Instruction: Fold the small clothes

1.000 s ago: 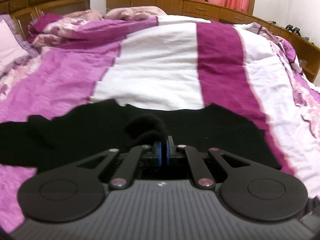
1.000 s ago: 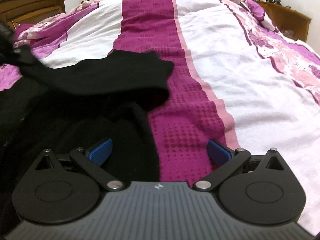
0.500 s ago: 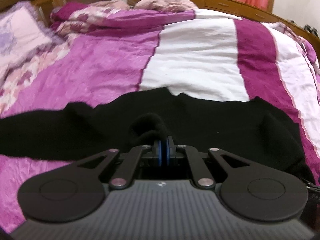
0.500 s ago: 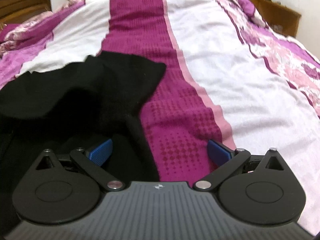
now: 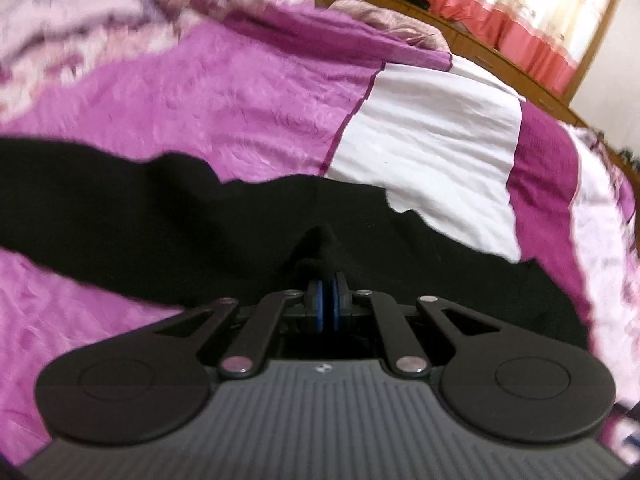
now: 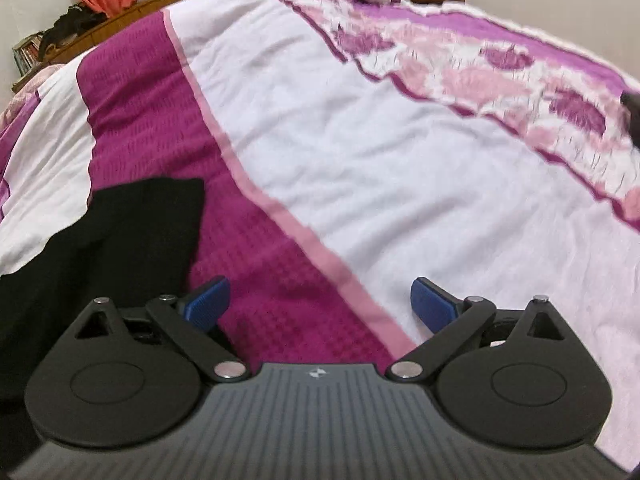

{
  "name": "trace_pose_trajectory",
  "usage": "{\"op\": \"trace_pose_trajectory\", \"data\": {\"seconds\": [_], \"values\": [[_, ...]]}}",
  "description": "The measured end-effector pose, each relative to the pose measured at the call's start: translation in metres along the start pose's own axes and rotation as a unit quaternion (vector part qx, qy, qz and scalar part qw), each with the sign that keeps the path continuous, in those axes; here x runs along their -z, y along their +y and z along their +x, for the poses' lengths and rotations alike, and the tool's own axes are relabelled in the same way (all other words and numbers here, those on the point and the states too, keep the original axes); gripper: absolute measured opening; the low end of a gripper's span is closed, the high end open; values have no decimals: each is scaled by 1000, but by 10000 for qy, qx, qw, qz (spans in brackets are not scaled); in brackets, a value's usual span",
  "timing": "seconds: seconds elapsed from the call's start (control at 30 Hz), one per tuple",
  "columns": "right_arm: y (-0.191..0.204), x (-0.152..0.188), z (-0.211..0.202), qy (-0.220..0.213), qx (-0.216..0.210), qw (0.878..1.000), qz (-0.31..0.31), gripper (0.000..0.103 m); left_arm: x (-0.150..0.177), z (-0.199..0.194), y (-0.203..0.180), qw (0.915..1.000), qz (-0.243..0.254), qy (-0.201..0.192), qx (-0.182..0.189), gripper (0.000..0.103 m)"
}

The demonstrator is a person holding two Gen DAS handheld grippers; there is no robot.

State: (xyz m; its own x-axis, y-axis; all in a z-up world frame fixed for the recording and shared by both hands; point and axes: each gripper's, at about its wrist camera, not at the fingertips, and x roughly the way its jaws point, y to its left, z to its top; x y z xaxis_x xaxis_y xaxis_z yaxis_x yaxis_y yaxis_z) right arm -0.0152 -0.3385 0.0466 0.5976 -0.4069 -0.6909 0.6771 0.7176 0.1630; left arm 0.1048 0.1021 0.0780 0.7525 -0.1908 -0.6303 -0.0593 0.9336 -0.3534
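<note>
A black garment (image 5: 168, 216) lies spread across the purple and white bedspread (image 5: 248, 92), stretching from the left edge to the lower right in the left wrist view. My left gripper (image 5: 327, 288) is shut on a bunched fold of this garment, which pokes up just past the blue pads. In the right wrist view the same black garment (image 6: 120, 240) lies at the lower left, its corner on the magenta stripe. My right gripper (image 6: 320, 300) stands open over the magenta stripe with nothing between its blue fingers (image 6: 208, 300), just right of the cloth.
The bedspread (image 6: 360, 140) covers the whole bed, with a floral border (image 6: 500, 68) toward the right. Pillows (image 5: 60, 12) lie at the far left. A wooden ledge (image 5: 480, 44) with pink curtains (image 5: 516, 12) behind it runs along the far side.
The left gripper carried its fold of black cloth leftward and rolled; the garment now stretches further left. The right gripper, open throughout, rose, rolled and swung right, off the cloth.
</note>
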Motion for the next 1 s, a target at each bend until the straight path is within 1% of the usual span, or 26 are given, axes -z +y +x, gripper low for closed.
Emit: {"op": "trace_pose_trajectory", "data": {"seconds": [0.07,0.13,0.17,0.2,0.23,0.27,0.33,0.37,0.4,0.43,0.47,0.5,0.57,0.63,0.67,0.73,0.77,0.87,0.9,1.0], "values": [[5,0,-3,-59,33,9998,-179,101,-6,0,-3,10000,88,11,32,7],[9,3,-7,-222,-37,9986,-484,101,-7,-3,-8,9992,406,-11,-8,7],[11,5,-11,-351,-142,9970,-681,101,-6,-4,-9,9984,561,-8,-12,7],[16,7,-16,-524,-327,9930,-1010,101,-5,-5,-8,9978,659,12,-21,7],[24,10,-20,-650,-502,9861,-1446,101,-3,-3,-6,9977,674,28,-35,7],[33,15,-23,-734,-591,9761,-1956,101,-2,-1,-3,9979,648,54,-55,7],[55,29,-25,-790,-578,9440,-3152,101,2,6,3,9985,509,184,-108,7],[62,37,-25,-774,-675,9282,-3575,101,3,9,7,9988,407,245,-97,7],[67,46,-22,-642,-803,9133,-3941,101,3,9,10,9991,314,276,-54,7],[71,55,-18,-592,-795,9041,-4157,100,4,8,11,9994,242,253,-9,7],[75,64,-13,-738,-605,8955,-4346,101,4,6,12,9997,205,159,33,7],[79,72,-9,-1071,-310,8873,-4475,101,4,1,12,9997,227,-7,41,7],[85,78,-3,-1625,270,8778,-4498,100,2,-3,11,9997,197,-153,-38,7],[84,75,4,-2076,996,8725,-4310,100,1,-3,12,9997,162,-159,-66,7],[82,72,6,-2147,1111,8740,-4215,100,1,-1,12,9997,205,-107,-117,7],[78,66,4,-2085,1044,8888,-3946,101,3,6,13,9993,287,37,-223,7],[78,66,5,-2074,1122,8907,-3885,101,5,10,13,9988,345,96,-321,7],[81,71,11,-1914,1245,8820,-4122,101,15,23,17,9966,486,336,-573,7],[81,71,13,-1842,1263,8837,-4114,101,18,24,17,9960,538,368,-615,7],[75,65,15,-1555,1218,8998,-3890,101,25,20,11,9917,978,307,-780,9]]}}
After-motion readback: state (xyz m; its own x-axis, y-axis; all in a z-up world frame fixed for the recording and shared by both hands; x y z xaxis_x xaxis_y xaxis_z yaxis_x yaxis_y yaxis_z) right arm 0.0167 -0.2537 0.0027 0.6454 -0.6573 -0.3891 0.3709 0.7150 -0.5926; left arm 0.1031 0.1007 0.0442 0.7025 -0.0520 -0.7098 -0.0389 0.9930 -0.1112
